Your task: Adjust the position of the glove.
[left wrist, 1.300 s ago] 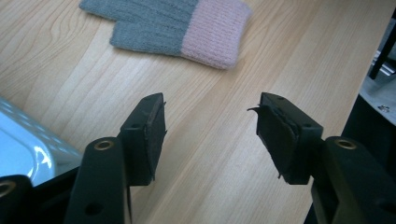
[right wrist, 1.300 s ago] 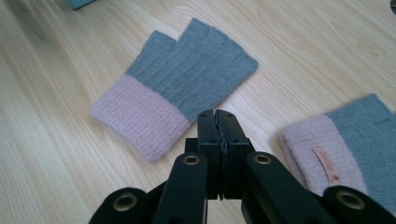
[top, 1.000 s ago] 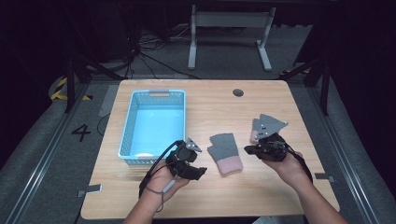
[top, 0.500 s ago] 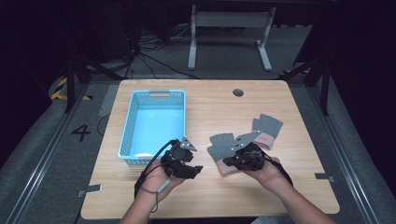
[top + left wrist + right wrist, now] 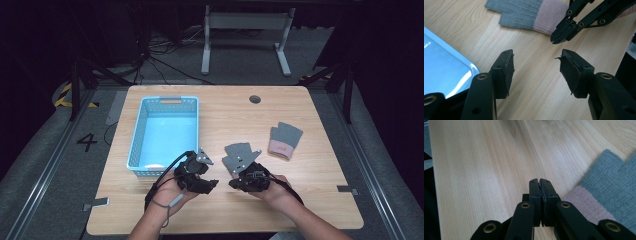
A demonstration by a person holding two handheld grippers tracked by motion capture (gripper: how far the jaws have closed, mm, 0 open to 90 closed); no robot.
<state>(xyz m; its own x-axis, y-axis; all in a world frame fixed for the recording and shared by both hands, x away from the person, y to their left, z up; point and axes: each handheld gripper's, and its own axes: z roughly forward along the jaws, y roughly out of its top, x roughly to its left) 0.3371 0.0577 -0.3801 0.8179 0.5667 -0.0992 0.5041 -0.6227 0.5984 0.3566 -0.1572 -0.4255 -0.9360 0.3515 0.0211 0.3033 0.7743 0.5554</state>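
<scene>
A grey knit glove with a pink cuff lies on the wooden table just past my left gripper. That gripper's jaws are open and have just widened a little, with bare wood between them. My right gripper points at it with jaws shut on nothing, tips just off the glove's cuff. The same glove lies to the right of the shut right gripper. From above, the left gripper and right gripper nearly meet tip to tip. A second grey and pink glove lies farther right.
A light blue plastic basket stands at the table's left, its corner close beside my left gripper. The right gripper's grey plate covers much of the near glove from above. Bare wood stretches along the front right.
My right gripper has moved left and down from the far-right glove to the near glove, facing the left gripper. The far-right glove is now uncovered. The left hand stayed put.
</scene>
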